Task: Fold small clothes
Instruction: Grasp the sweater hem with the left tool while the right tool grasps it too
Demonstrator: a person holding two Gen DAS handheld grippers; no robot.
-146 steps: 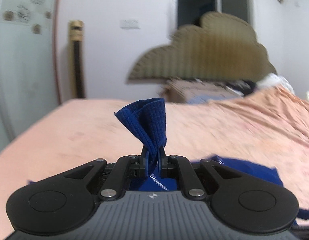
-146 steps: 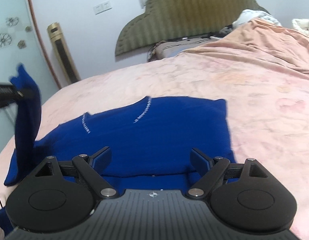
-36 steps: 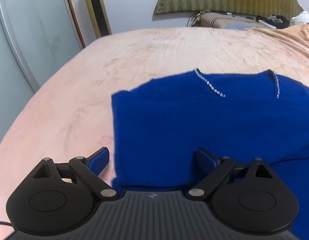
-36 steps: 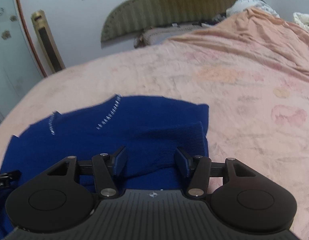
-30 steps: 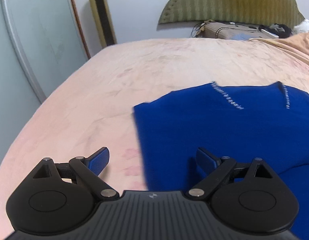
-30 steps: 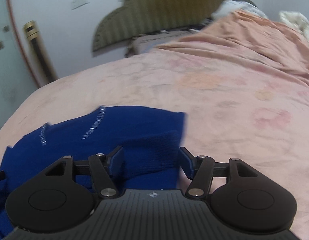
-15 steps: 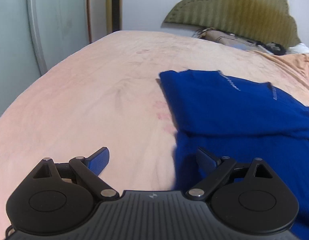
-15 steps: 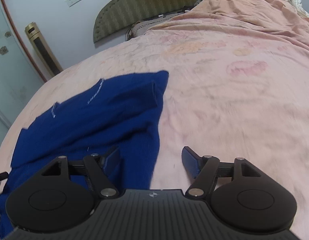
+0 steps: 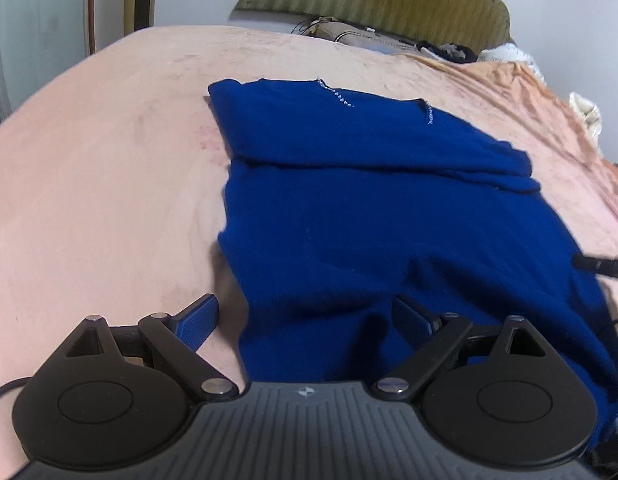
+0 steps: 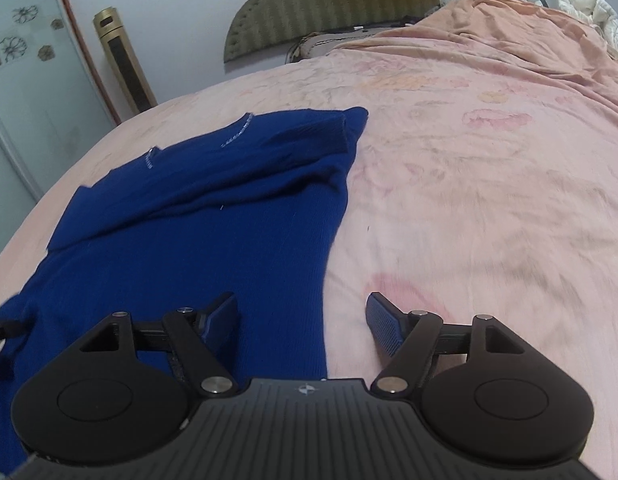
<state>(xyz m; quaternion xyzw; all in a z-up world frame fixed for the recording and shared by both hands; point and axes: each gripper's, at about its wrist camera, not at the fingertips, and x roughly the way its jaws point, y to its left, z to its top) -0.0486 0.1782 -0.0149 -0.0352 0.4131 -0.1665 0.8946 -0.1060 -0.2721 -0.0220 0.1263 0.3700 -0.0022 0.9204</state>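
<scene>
Left wrist view: the left gripper (image 9: 305, 314) is standing with its jaws spread wide and is gripping nothing. Its left finger is hanging over bare bedsheet (image 9: 101, 168), while its right finger is sitting over the near left corner of the blue garment (image 9: 373, 208), so the garment's left edge is running between the two fingers. Whether either pad is touching fabric cannot be determined. The garment is lying flat on the bed, with its far portion folded over the body so that a fold line is crossing it from side to side; pale stitched trim is showing on that upper layer. A dark tip is showing at the right edge, above the garment's right side.

Right wrist view: the right gripper (image 10: 301, 318) is likewise standing wide apart and holding nothing. Its left finger is sitting over the blue garment (image 10: 213, 240) near the right edge, and its right finger is hanging over the pink bedsheet (image 10: 489, 184). Beyond the garment, a green padded headboard (image 10: 329, 4) is standing against the wall, a gold tower unit (image 10: 125, 68) is standing left of it, and crumpled bedding (image 10: 589, 12) is lying at the far right.
</scene>
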